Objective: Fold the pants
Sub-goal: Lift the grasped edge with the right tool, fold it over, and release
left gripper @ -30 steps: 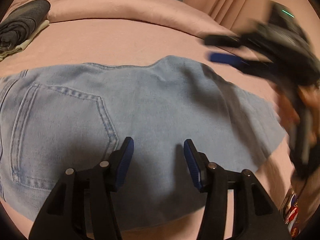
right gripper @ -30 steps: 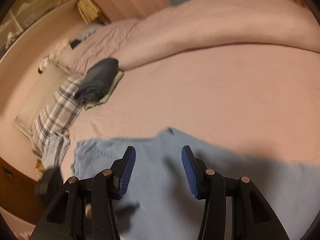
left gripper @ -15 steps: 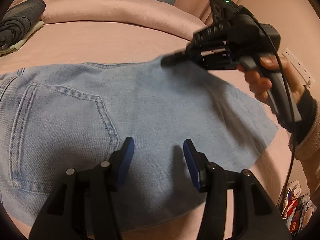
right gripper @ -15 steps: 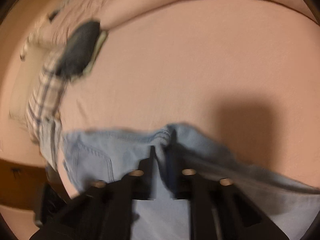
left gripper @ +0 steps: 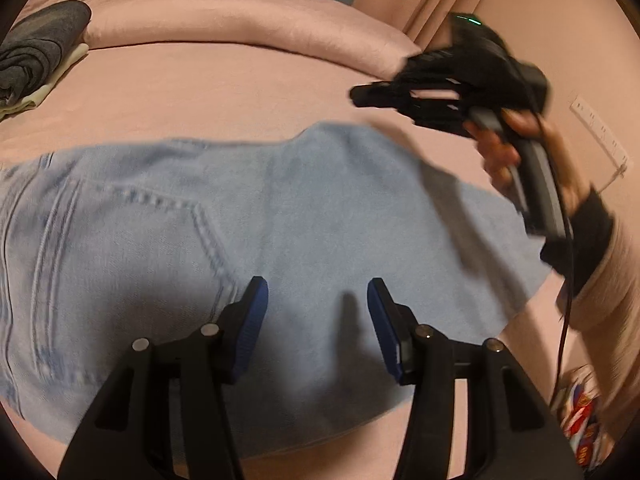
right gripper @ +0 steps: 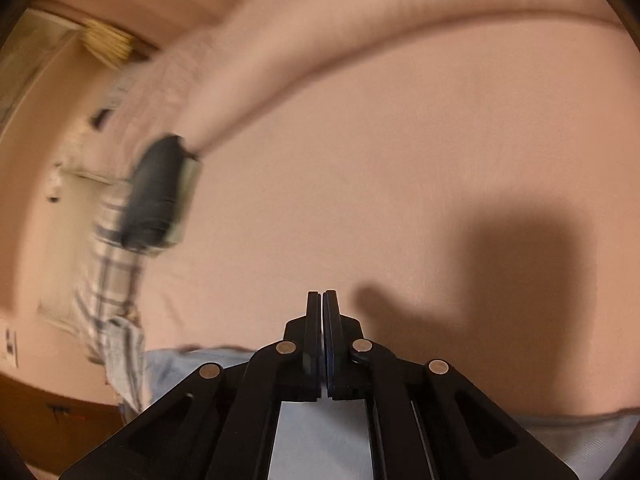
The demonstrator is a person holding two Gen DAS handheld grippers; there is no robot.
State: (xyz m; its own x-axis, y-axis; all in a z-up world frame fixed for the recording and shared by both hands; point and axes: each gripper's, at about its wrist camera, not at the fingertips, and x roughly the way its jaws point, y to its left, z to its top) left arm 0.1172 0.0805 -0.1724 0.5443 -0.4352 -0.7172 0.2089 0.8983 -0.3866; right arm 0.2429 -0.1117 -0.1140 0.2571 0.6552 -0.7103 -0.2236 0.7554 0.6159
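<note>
Light-blue denim pants (left gripper: 248, 216) lie under my left gripper (left gripper: 316, 300), fingers apart; my right gripper (right gripper: 322, 300) seems pressed together on nothing.

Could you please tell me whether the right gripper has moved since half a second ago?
Yes. In the left wrist view, the right gripper has lifted up and to the right, off the light blue denim pants' far edge, its jaws shut on nothing.

L claw (left gripper: 316, 320) open over jeans (left gripper: 280, 216), R claw (left gripper: 360, 96) above far edge, pink bed (left gripper: 200, 92)
</note>
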